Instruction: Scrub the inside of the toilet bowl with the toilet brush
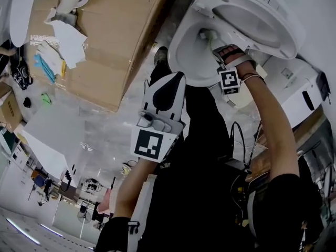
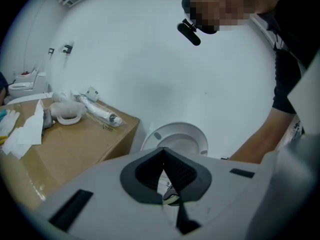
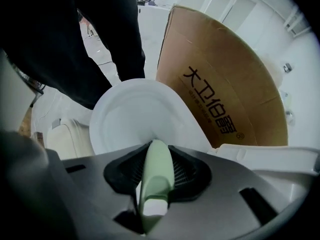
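Observation:
The white toilet bowl (image 1: 181,43) is at the top right of the head view, with its seat and lid (image 1: 262,20) raised beyond it. My right gripper (image 1: 218,49) reaches over the rim, shut on the pale green toilet brush handle (image 3: 157,176). The brush end (image 1: 206,34) is inside the bowl, against the inner wall. In the right gripper view the bowl (image 3: 130,116) lies just past the jaws. My left gripper (image 1: 177,77) hangs in front of the bowl, outside it, with its jaws (image 2: 165,176) pressed together and nothing held. The toilet (image 2: 177,136) shows beyond them.
A large cardboard box (image 1: 115,30) stands left of the toilet, close to its side (image 3: 225,84). White tissues (image 1: 65,35) and wrapped items (image 2: 97,111) lie on top of it. The person's dark-clothed legs (image 1: 210,140) are right before the bowl. The floor (image 1: 105,135) is pale tile.

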The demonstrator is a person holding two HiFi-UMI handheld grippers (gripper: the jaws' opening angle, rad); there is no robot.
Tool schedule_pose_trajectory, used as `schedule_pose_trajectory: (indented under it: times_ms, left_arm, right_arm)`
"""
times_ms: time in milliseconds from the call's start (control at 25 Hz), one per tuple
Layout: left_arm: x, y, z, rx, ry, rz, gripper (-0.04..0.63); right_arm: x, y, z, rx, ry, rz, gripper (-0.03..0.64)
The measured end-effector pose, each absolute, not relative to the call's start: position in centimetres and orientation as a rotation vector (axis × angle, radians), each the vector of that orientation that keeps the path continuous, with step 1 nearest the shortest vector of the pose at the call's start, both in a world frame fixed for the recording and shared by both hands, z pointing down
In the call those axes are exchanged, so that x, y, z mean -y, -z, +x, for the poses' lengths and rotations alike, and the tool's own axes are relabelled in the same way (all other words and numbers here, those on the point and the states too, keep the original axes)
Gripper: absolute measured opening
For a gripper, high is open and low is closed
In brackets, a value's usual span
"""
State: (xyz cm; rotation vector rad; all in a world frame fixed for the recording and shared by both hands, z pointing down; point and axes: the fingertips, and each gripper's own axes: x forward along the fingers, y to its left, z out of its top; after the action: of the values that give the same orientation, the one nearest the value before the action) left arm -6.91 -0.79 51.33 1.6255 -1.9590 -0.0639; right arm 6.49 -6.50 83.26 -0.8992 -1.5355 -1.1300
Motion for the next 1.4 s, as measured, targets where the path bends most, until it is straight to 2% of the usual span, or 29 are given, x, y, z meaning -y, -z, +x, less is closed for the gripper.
schedule_pose_trajectory:
  times_ms: [480,680,800,1120,1400]
  left_arm:
    - [0.9,-49.2,-7.9,1.955,0.087,1.657,0.008]
    - [1.2,-47.3,-8.0,1.920,0.066,1.742,0.008]
    - [1.1,-46.1,-7.8,1.875,0.062,1.795,0.008]
    - [2.0,-42.1,-7.8,1.754,0.023,1.958,0.008]
    - [3.3,-37.5,-7.8,1.731,-0.014,2.053,0.008]
  right_arm:
    - [6.7,-78.4,3.2,1.606,1.222,-0.854,0.121]
    - [6.5,-75.9,4.6,1.614,1.142,-0.786,0.123]
    - [5.9,-73.6,5.7,1.695,0.935,-0.648,0.121]
    - [7.6,-63.4,7.4,1.996,0.159,0.092,0.123]
    - [8.0,-54.3,10.9,2.098,-0.208,0.493,0.123]
